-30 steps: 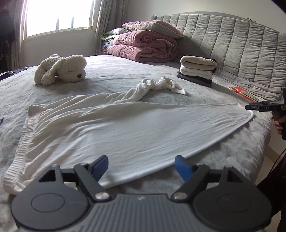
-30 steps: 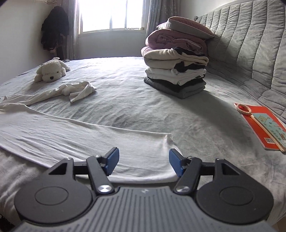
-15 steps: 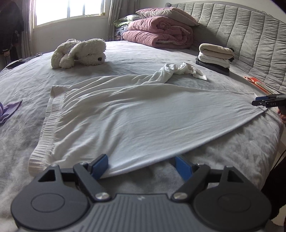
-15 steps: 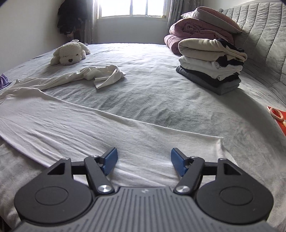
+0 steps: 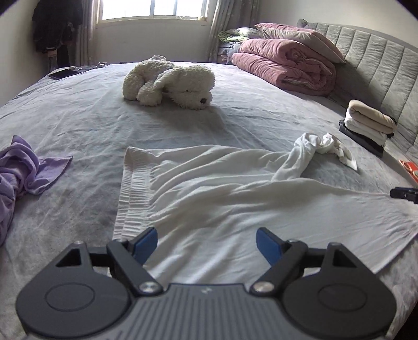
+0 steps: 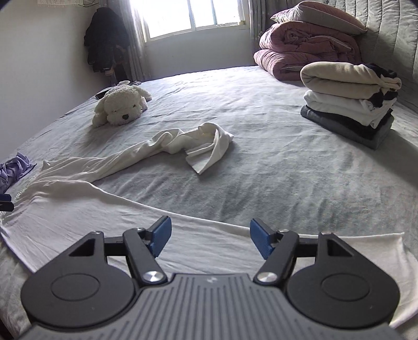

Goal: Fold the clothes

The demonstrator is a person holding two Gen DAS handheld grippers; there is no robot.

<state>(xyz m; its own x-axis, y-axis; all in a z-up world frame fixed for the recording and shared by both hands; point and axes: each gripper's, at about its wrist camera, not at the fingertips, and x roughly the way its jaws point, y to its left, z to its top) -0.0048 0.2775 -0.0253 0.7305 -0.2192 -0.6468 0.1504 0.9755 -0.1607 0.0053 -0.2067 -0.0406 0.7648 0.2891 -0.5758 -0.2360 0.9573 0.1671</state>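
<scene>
One grey bed beneath bright window

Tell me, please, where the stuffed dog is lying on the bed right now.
The stuffed dog lies at the far side of the bed, near the window, beyond the spread white garment in both views.

A white garment on a grey bed, a cream plush dog, lilac cloth, a dusky-pink quilt
</scene>
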